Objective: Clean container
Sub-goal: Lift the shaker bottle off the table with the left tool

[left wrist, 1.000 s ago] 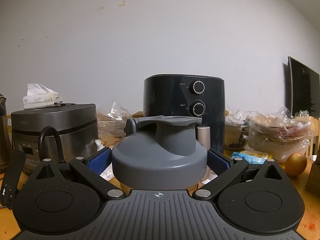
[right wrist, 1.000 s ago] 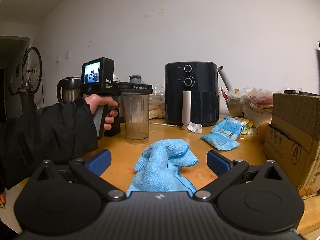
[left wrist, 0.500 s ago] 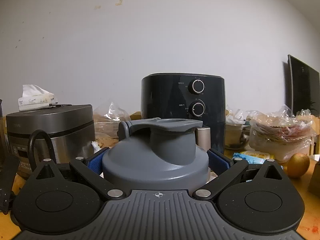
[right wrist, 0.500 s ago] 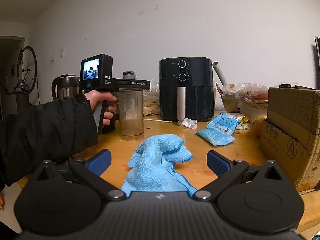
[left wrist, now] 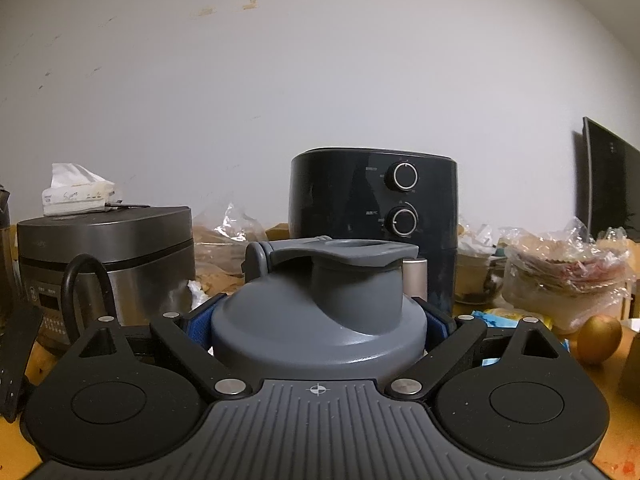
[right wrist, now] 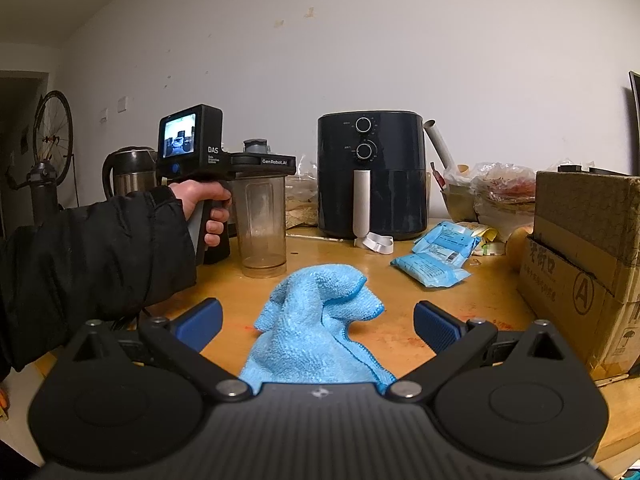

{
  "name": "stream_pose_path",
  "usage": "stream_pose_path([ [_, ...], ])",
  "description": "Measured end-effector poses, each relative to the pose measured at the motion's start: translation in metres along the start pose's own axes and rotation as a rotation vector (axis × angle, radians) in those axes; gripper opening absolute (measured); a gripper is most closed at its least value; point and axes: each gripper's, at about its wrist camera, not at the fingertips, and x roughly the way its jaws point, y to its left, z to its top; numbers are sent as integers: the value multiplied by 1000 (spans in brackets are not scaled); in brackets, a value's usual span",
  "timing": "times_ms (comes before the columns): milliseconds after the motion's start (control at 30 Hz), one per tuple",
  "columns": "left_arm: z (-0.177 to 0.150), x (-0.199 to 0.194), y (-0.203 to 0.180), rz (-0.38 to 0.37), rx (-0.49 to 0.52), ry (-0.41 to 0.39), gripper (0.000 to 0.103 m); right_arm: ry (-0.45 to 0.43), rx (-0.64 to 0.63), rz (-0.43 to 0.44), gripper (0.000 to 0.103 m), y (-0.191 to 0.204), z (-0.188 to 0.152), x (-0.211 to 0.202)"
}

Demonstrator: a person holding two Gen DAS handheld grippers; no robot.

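Grey lid point(left wrist: 320, 320) sits clamped between the left gripper point(left wrist: 318, 320) fingers, atop the upright container point(right wrist: 262, 224); twisting could tip it. Right gripper point(right wrist: 318, 322) gapes empty over the blue cloth point(right wrist: 316, 324)

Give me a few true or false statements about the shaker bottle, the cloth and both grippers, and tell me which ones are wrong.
1. The left gripper is clamped on the grey lid of the shaker bottle. True.
2. The right gripper is shut on the blue cloth. False: its jaws stand open either side of the cloth.
3. The bottle stands upright on the wooden table. True.
4. The lid is off the bottle. False: it sits on top.
5. The black air fryer stands behind the bottle. True.
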Motion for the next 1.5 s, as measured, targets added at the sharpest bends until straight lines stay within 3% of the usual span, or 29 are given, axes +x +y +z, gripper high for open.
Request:
stream_pose_path([
  [467, 11, -13, 0, -25, -16, -24, 95, 5, -27, -13, 103, 4, -1, 2],
  [1033, 24, -36, -1, -46, -2, -41, 95, 12, -89, -117, 103, 18, 5, 5],
  [1500, 30, -57, 1, -63, 3, -42, 95, -46, -6, -92, 103, 1, 3, -5],
])
